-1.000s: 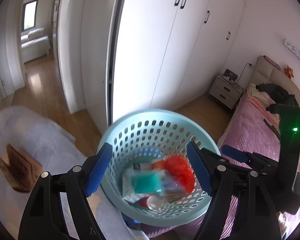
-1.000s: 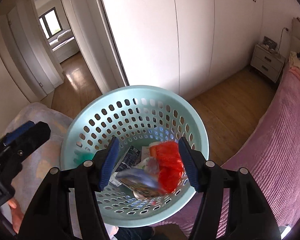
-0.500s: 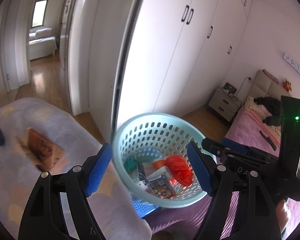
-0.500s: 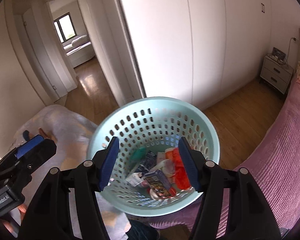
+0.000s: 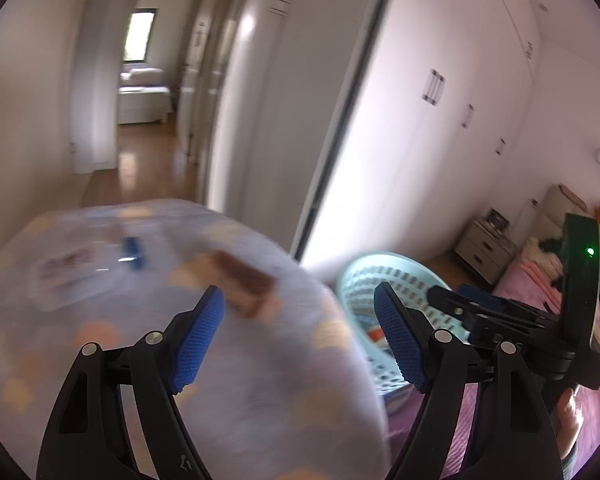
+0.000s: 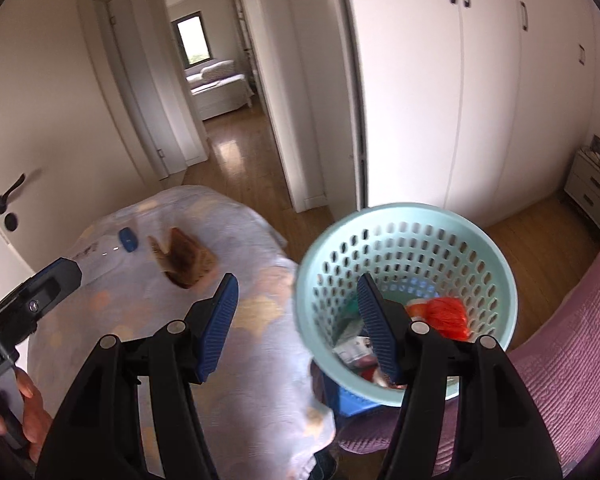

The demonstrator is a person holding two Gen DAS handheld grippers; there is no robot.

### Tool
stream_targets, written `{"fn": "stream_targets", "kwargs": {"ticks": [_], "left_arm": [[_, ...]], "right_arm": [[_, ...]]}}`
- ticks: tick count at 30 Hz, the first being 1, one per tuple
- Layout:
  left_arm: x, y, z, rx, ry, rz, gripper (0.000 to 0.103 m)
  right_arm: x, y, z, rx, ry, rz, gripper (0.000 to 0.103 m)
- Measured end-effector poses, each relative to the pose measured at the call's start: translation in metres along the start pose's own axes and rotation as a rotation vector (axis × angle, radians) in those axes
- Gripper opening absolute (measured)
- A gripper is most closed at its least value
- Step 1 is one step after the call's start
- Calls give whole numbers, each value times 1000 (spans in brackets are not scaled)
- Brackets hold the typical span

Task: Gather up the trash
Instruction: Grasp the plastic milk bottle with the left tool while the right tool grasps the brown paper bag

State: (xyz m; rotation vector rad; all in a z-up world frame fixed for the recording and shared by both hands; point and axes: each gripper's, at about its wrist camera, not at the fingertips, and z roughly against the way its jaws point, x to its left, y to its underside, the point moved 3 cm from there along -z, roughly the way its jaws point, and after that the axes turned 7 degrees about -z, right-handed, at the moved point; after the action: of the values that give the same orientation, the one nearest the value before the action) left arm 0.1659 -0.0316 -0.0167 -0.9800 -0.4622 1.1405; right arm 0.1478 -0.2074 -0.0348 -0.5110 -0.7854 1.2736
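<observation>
A light teal perforated basket (image 6: 404,240) holds several pieces of trash, among them a red-orange wad (image 6: 446,316); it also shows in the left wrist view (image 5: 364,276). A brown crumpled paper bag (image 6: 184,258) lies on a lilac patterned bedcover (image 6: 252,352), blurred in the left wrist view (image 5: 248,280). A small blue object (image 6: 127,241) and a clear wrapper (image 6: 96,254) lie beyond it. My left gripper (image 5: 298,340) is open and empty above the bedcover. My right gripper (image 6: 296,320) is open and empty, between bag and basket.
White wardrobe doors (image 6: 440,100) stand behind the basket. An open doorway (image 6: 224,92) leads down a wooden-floored hall. A pink bed (image 6: 572,344) lies at the right, with a nightstand (image 6: 592,192) by the wall. A door with a black handle (image 6: 8,196) is at left.
Both grippers have swung left, away from above the basket and toward the bedcover. The basket now sits at the right of both views. The left wrist view is motion-blurred.
</observation>
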Motion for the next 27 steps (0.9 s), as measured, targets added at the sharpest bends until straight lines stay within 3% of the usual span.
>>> {"fn": "stream_targets", "kwargs": {"ticks": [7, 14, 23, 27], "left_arm": [[83, -6, 39, -33, -190, 58, 86], [184, -12, 26, 7, -282, 136, 87], [269, -14, -46, 92, -289, 171, 87], [279, -14, -72, 136, -149, 183, 86]], "right_arm": [[57, 10, -12, -7, -40, 98, 61], [95, 12, -66, 37, -83, 149, 63], [105, 12, -137, 102, -55, 161, 75], [103, 8, -158, 129, -70, 141, 78]]}}
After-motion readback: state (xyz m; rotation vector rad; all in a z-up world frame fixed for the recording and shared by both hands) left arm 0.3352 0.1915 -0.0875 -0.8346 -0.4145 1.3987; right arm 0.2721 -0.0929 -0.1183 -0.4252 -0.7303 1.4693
